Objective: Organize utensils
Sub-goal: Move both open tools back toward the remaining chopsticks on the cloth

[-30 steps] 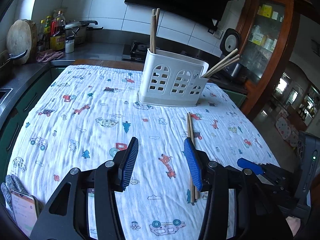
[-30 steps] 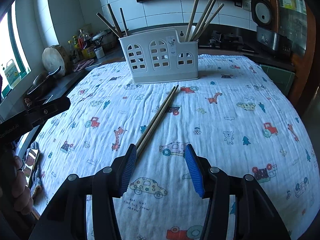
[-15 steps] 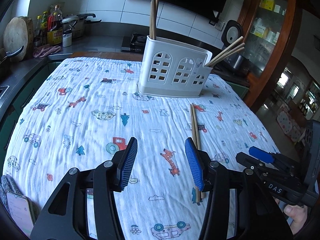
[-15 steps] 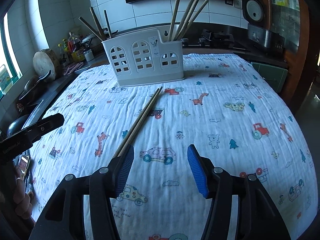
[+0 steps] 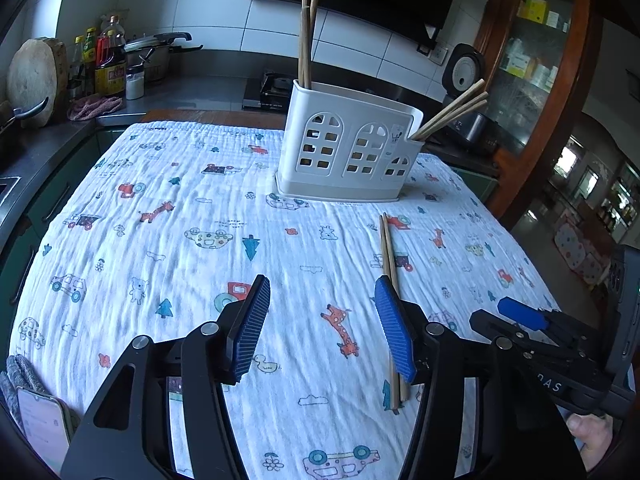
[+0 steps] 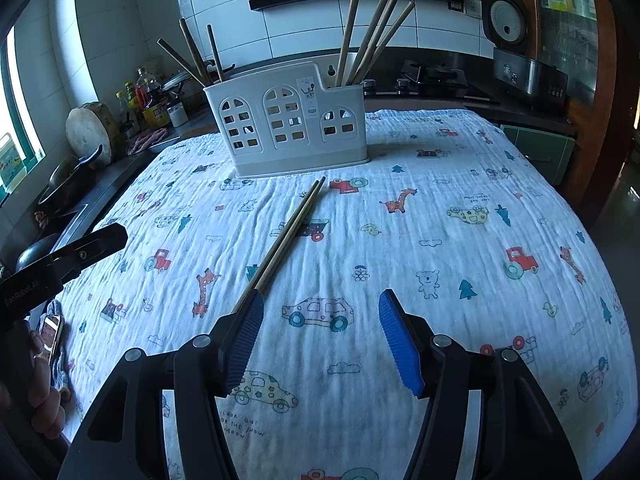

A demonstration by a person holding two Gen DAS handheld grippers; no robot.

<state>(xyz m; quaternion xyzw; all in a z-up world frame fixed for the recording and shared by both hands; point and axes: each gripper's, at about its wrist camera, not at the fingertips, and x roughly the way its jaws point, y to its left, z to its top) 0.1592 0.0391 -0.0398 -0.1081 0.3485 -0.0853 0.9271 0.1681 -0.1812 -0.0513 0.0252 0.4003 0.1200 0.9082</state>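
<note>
A pair of wooden chopsticks (image 5: 387,252) lies side by side on the printed cloth, in front of the white utensil holder (image 5: 348,152). The pair shows in the right wrist view (image 6: 290,226) too, pointing at the holder (image 6: 288,128). The holder has chopsticks standing in its end compartments. My left gripper (image 5: 322,316) is open and empty above the cloth, left of the pair. My right gripper (image 6: 320,338) is open and empty; its left finger hides the pair's near end.
The white cloth with cartoon prints (image 5: 180,220) covers the table. A phone (image 5: 40,424) lies at the near left corner. Bottles, a pot and a cutting board (image 5: 34,76) stand on the counter at left. A rice cooker (image 6: 506,12) and a wooden cabinet are at right.
Both grippers have stayed open and shifted slightly. The holder sits a little farther left in the right wrist view than a second ago. The chopsticks have not moved.
</note>
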